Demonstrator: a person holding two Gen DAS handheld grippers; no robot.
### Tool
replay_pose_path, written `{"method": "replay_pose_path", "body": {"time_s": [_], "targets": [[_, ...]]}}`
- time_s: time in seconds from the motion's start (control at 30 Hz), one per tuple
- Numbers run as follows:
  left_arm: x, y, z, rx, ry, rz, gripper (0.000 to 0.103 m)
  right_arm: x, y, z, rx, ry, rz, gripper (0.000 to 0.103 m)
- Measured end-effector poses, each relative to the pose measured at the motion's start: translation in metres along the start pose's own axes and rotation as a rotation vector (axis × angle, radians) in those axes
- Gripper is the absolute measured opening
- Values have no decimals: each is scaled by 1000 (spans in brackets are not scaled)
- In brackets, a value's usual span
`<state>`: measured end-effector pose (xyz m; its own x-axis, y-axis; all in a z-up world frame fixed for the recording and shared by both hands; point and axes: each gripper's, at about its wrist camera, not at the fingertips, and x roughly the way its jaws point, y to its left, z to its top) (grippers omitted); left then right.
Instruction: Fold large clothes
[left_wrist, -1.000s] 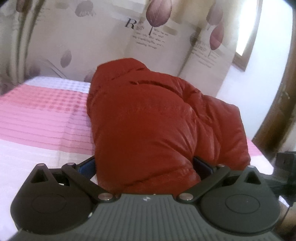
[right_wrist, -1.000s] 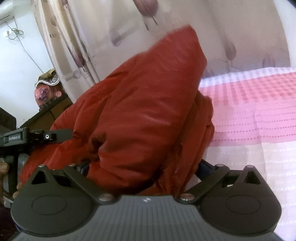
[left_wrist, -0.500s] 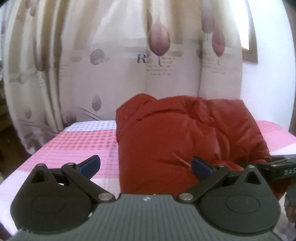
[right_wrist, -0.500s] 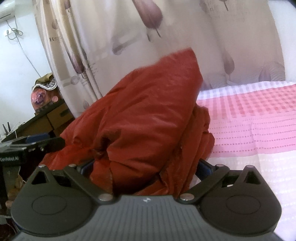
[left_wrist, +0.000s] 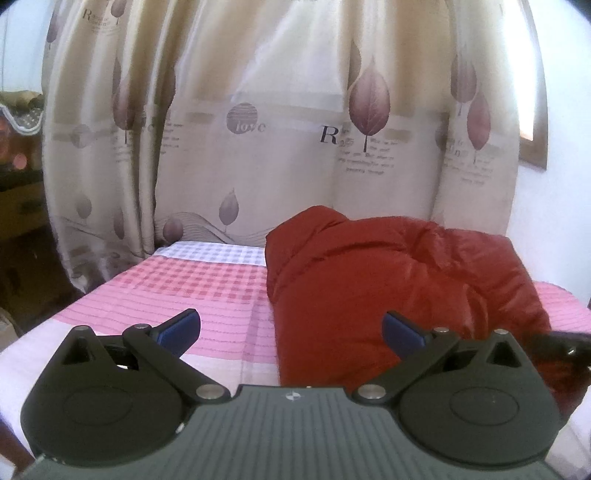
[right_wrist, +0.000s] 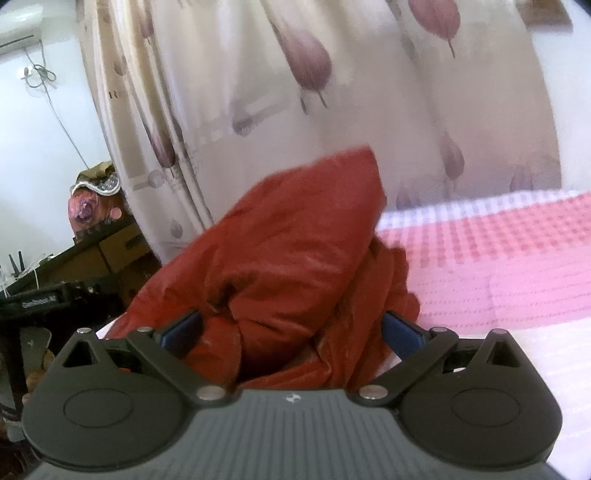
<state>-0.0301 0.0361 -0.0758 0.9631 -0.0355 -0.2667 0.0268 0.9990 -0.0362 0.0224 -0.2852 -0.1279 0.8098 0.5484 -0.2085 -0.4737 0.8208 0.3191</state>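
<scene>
One red jacket (left_wrist: 399, 291) lies on one bed (left_wrist: 192, 291), a puffy folded bundle on the pink checked cover, toward the bed's right side as the left wrist view has it. Its long axis runs from the near edge back toward the single leaf-print curtain (left_wrist: 280, 140), with a narrower end rising at the far side. Two grippers are here. The left gripper (left_wrist: 291, 326) hovers short of the jacket, its jaws spread wide and holding nothing. The right gripper (right_wrist: 291, 325) has its jaws wide too, with bunched red fabric lying between the blue pads (right_wrist: 184, 326); I cannot tell whether they pinch it.
</scene>
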Motion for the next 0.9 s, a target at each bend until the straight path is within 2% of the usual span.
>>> {"method": "replay_pose_path", "body": {"time_s": [0.17,0.3,0.47,0.57,0.7,0.9], "targets": [[-1,-5,1,11,-3,17,103,-23,17,6,-58,-81,-79,103],[-2,-14,4,32,-2,70,103,-38,48,12,-150,-164,-116,103],[-4,-17,8,24,2,122,103,-38,76,11,-194,-163,-185,103],[-11,-22,10,69,-46,100,103,-37,91,6,-223,-165,-251,103],[-17,-29,17,100,-72,112,103,-37,108,-2,-293,-194,-307,103],[-32,-41,20,129,-160,149,103,-45,120,-6,-349,-253,-285,103]]}}
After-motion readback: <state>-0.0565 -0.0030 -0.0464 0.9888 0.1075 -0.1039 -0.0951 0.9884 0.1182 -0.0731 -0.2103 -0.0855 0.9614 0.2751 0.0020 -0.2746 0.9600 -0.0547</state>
